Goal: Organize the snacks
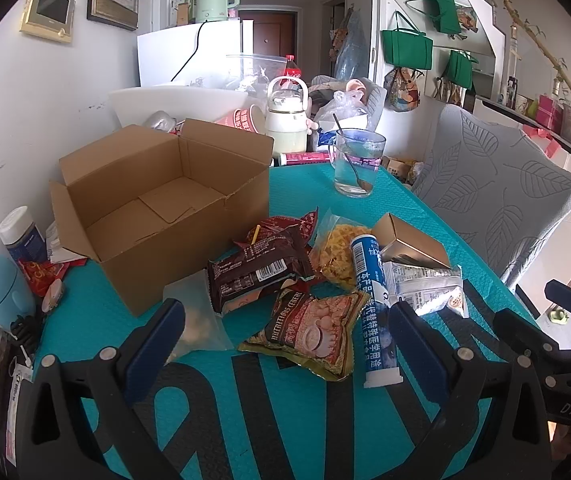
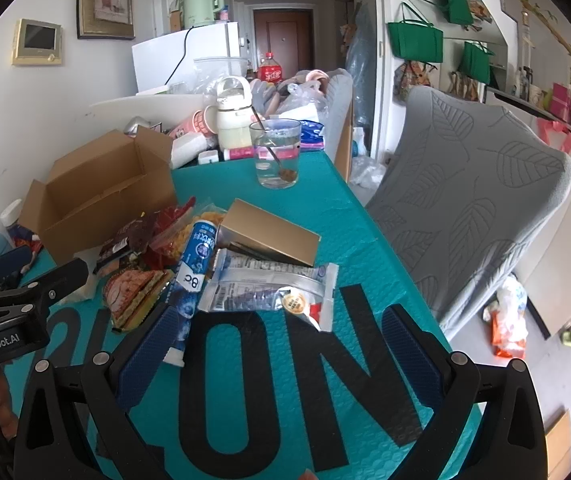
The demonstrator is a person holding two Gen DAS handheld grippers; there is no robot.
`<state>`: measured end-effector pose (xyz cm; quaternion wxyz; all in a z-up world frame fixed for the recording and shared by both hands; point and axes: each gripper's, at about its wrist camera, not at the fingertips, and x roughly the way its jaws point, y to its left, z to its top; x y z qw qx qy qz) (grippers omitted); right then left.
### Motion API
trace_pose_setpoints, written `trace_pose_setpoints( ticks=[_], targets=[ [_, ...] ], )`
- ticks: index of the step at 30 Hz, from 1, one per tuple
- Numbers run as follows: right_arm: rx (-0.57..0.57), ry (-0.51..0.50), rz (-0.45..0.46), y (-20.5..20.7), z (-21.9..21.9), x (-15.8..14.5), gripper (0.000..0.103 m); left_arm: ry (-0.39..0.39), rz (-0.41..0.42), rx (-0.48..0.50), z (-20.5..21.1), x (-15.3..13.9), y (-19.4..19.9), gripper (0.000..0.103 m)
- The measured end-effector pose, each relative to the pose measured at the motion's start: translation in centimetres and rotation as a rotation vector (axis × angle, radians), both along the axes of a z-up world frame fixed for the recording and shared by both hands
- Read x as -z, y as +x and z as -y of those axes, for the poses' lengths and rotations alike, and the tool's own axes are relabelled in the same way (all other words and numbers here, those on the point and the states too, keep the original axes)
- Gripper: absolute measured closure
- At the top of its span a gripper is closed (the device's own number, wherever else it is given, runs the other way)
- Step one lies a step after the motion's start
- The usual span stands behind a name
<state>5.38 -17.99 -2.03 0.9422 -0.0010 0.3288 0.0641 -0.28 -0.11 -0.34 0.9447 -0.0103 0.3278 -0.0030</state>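
Two black grippers with blue-padded fingers hang above the near edge of a table covered by a teal mat with large black letters (image 1: 317,196). The left gripper (image 1: 285,340) stands released, jaws spread wide, nothing between them; the right gripper (image 2: 277,344) is likewise spread and empty, over bare mat.

An open brown cardboard box (image 1: 157,204) sits toward the table's left edge, flaps up, its inside bare. The snacks lie in a loose heap just beside the box's right wall, toward the near edge:
- a dark brown foil biscuit packet (image 1: 257,272), touching the box;
- a dark red wrapper (image 1: 293,224) behind it;
- a clear bag of yellow crisps (image 1: 335,256);
- a brown cereal sachet marked "Nutritious Cereal" (image 1: 313,332), nearest the left gripper;
- a blue-and-white cylindrical tube (image 1: 373,312), lying flat, partly between the left gripper's fingers in that view;
- a silver foil pouch (image 2: 269,288), overlapped by a gold rectangular carton (image 2: 273,232);
- a clear bag of pale nuts (image 1: 193,320).

A glass mug with a spoon (image 1: 359,162) stands near the far edge, well apart from the heap. A grey leaf-patterned chair back (image 2: 469,196) stands beside the right edge.
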Motion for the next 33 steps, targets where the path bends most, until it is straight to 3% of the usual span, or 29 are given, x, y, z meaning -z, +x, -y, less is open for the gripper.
trace_pose_setpoints(
  ticks=[33],
  targets=[
    [-0.065,0.025,0.020,-0.12,-0.80,0.04,0.000,-0.001,-0.007,0.003,-0.73,0.11,-0.02,0.000]
  ],
)
